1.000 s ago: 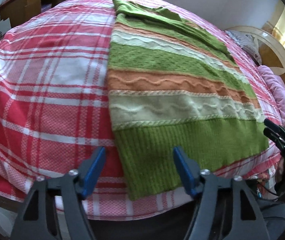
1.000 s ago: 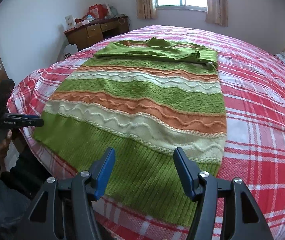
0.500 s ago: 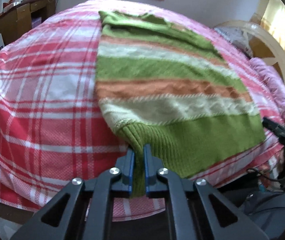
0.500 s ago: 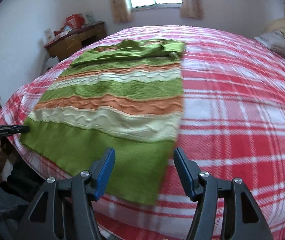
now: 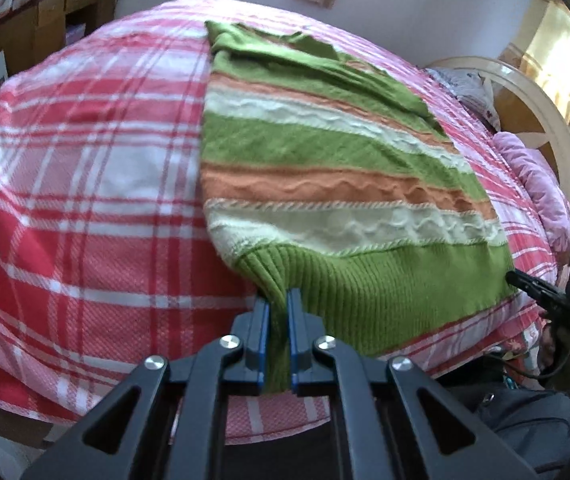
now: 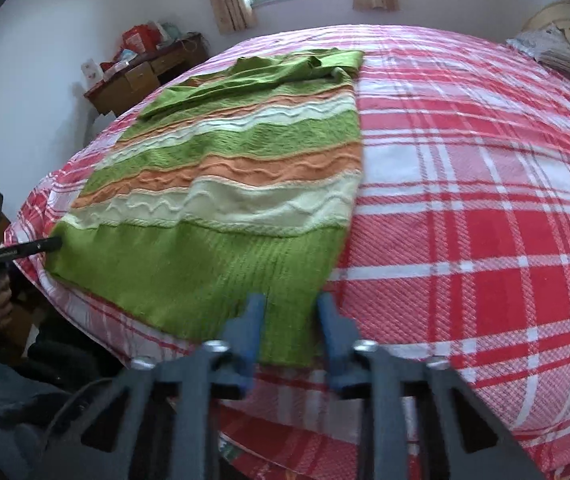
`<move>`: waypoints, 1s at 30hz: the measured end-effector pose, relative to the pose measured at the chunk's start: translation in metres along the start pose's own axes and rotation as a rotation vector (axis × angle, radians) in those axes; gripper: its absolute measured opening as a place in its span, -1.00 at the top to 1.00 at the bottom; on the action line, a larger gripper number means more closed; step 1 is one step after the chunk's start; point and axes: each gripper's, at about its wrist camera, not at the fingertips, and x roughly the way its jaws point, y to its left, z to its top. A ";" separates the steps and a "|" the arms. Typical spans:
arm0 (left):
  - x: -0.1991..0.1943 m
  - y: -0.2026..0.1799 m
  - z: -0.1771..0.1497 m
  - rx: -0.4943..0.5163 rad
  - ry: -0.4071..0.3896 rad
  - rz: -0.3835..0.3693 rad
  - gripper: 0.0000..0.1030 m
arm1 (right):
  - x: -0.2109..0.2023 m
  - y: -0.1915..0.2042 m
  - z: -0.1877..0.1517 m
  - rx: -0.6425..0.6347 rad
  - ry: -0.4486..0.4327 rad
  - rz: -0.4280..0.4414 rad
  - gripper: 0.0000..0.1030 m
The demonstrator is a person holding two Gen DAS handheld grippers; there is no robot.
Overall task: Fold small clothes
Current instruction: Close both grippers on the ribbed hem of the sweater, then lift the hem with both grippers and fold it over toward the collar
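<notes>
A knit sweater (image 5: 325,168) with green, orange and cream stripes lies flat on the bed, sleeves folded across its far end. My left gripper (image 5: 278,304) is shut on the sweater's green ribbed hem at its near left corner, which bunches up between the blue pads. In the right wrist view the sweater (image 6: 237,184) lies left of centre. My right gripper (image 6: 291,308) straddles the hem's near right corner, its jaws part way closed with the fabric between them, still a gap wide. It also shows at the right edge of the left wrist view (image 5: 541,292).
The bed carries a red, pink and white plaid cover (image 6: 465,184). A wooden dresser (image 6: 145,76) with clutter stands by the far wall under a window. A curved headboard (image 5: 541,108) and a pink pillow (image 5: 541,184) are at the bed's right side.
My left gripper closed on the hem's left corner and still holds it. My right gripper moved to the hem's right corner and its jaws have narrowed around the fabric.
</notes>
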 end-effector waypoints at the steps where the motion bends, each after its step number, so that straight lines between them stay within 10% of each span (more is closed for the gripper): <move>1: -0.001 0.002 0.000 -0.008 0.000 -0.006 0.84 | -0.002 -0.003 0.000 0.018 -0.003 0.028 0.75; 11: -0.047 -0.006 0.014 0.019 -0.142 -0.090 0.85 | -0.054 0.000 0.009 0.051 -0.168 0.241 0.92; 30: -0.052 -0.004 0.060 -0.018 -0.208 -0.107 0.86 | -0.069 -0.031 0.065 0.202 -0.297 0.370 0.92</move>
